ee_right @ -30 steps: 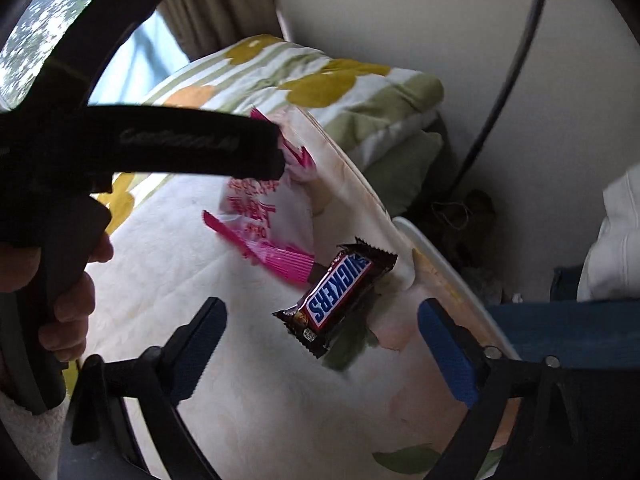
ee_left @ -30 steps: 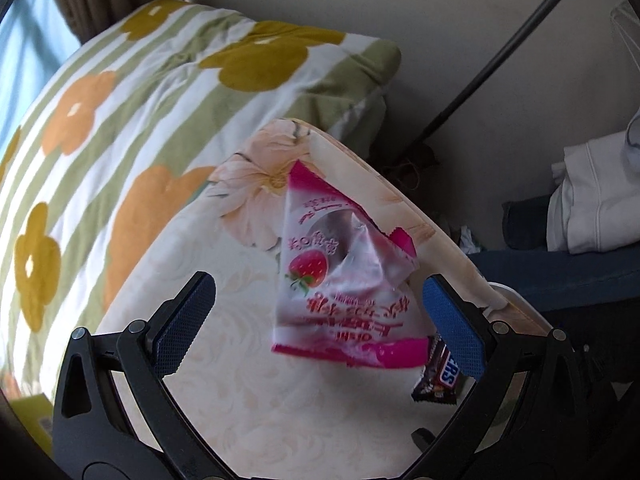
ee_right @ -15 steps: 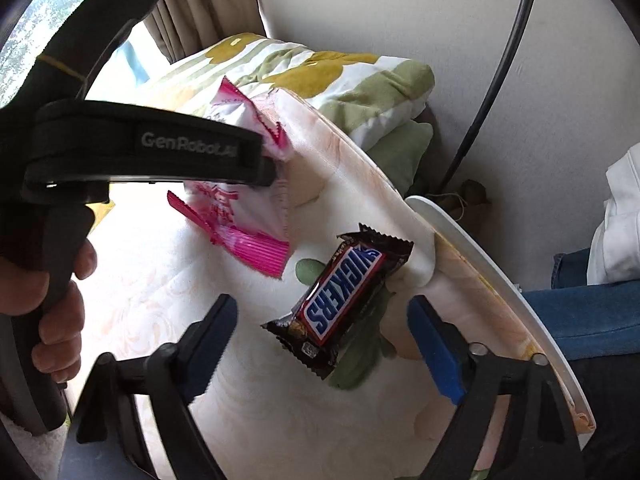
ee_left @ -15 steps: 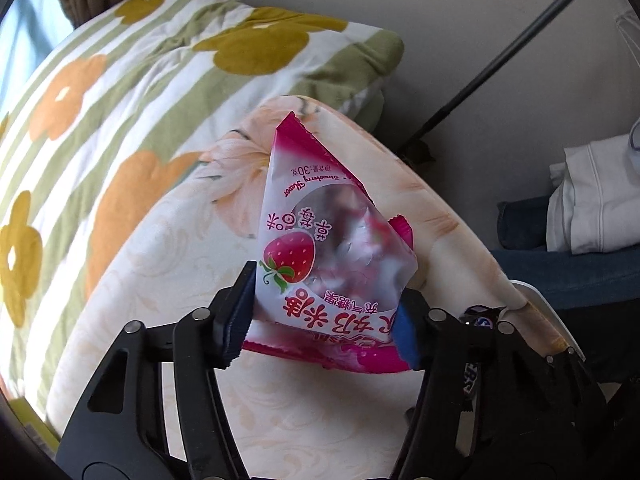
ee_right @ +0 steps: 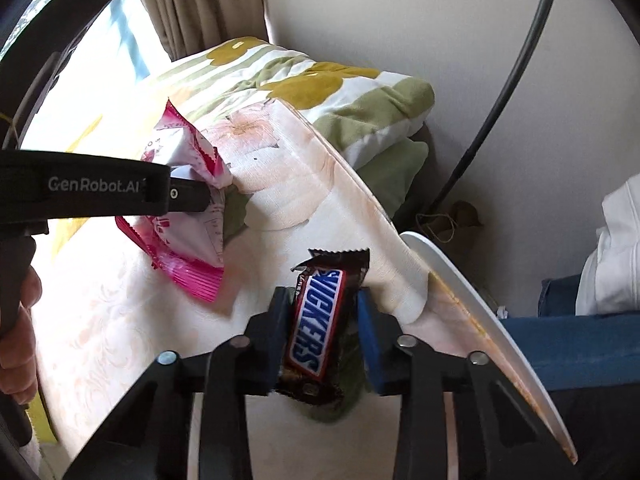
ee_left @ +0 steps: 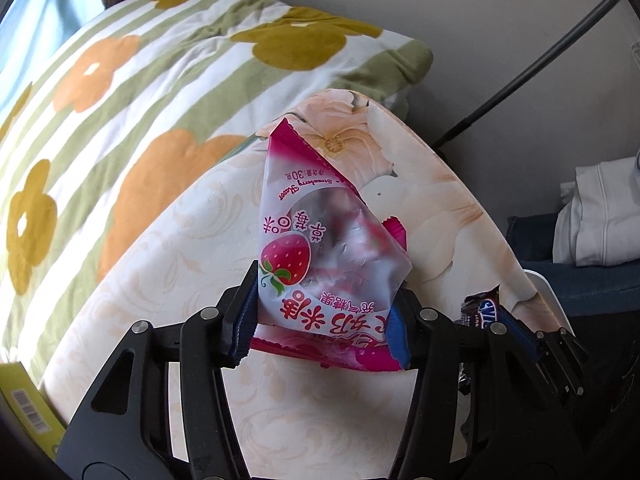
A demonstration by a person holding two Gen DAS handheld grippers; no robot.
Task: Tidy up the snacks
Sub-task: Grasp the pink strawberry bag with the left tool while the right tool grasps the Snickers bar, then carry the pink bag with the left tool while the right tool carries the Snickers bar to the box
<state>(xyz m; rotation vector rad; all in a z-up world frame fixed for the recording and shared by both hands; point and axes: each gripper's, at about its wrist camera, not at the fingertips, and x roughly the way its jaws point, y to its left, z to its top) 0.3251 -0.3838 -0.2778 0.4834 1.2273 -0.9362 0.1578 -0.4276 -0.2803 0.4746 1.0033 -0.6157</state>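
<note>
Black fingers (ee_left: 240, 320), blue ribbed pads (ee_right: 370, 340)

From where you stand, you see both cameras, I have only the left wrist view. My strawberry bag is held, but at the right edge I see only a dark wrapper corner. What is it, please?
Observer: It is a Snickers bar, brown wrapper with blue letters.
Operator: Does it lie free on the cloth?
Observer: No. The right gripper is shut on it, blue pads pressing both long sides.
Operator: And my bag, how does it look from there?
Observer: The left gripper pinches the strawberry bag at its middle, and its pink crimped end hangs down toward the floral tablecloth.
Operator: Do the two snacks touch?
Observer: No, cloth shows between them.
</note>
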